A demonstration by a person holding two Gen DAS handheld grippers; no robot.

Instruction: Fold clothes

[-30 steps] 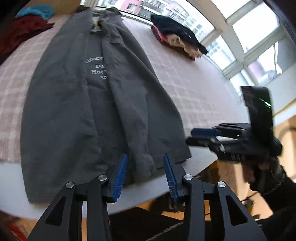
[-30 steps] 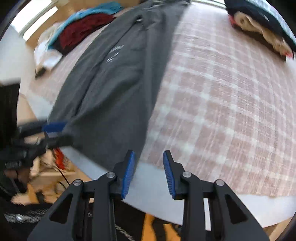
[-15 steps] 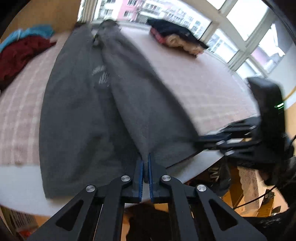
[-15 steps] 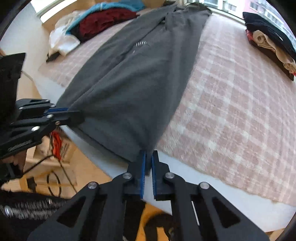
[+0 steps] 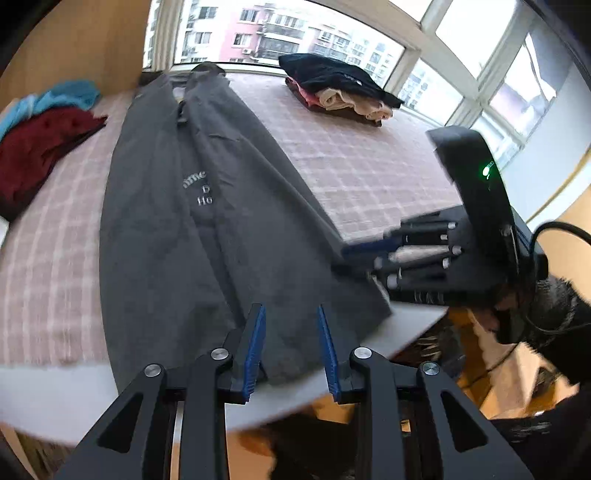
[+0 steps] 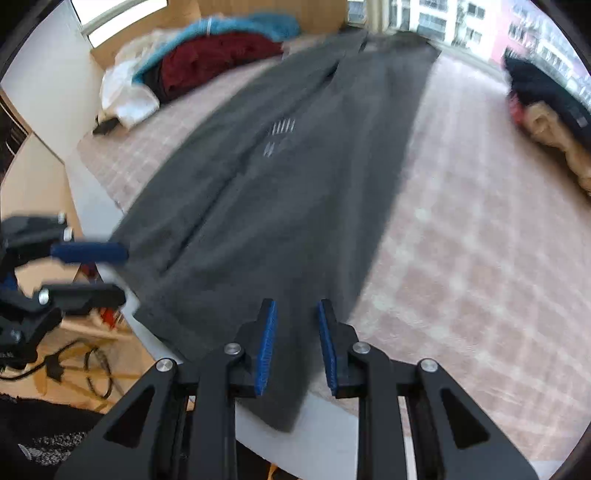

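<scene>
Left wrist view: left gripper [image 5: 291, 347] with blue-padded fingers [image 5: 255, 345] spread apart, empty, poised over the near hem of the dark grey garment [image 5: 207, 236]. Garment laid lengthwise on the pink checked cover [image 5: 354, 162], both sides folded in toward the middle, pale lettering partly hidden under the fold, hem reaching onto the white edge [image 5: 55, 391] nearest the camera. Right gripper [image 5: 365, 254] seen at the garment's right hem corner, blurred; spread of its fingers not readable here. Red clothing [image 5: 40, 147] and a teal piece [image 5: 62, 98] left of the garment, well apart; stack of folded clothes [image 5: 336, 88] to its far right, near the window [image 5: 295, 33].

Right wrist view: right gripper [image 6: 296, 343] with fingers parted, nothing between them, above the garment's near right corner, which hangs slightly over the white edge. Left gripper [image 6: 92, 273] at the garment's left hem corner, fingers apart. Red, teal and white clothes heaped beyond the garment's left side; folded stack far to its right.
</scene>
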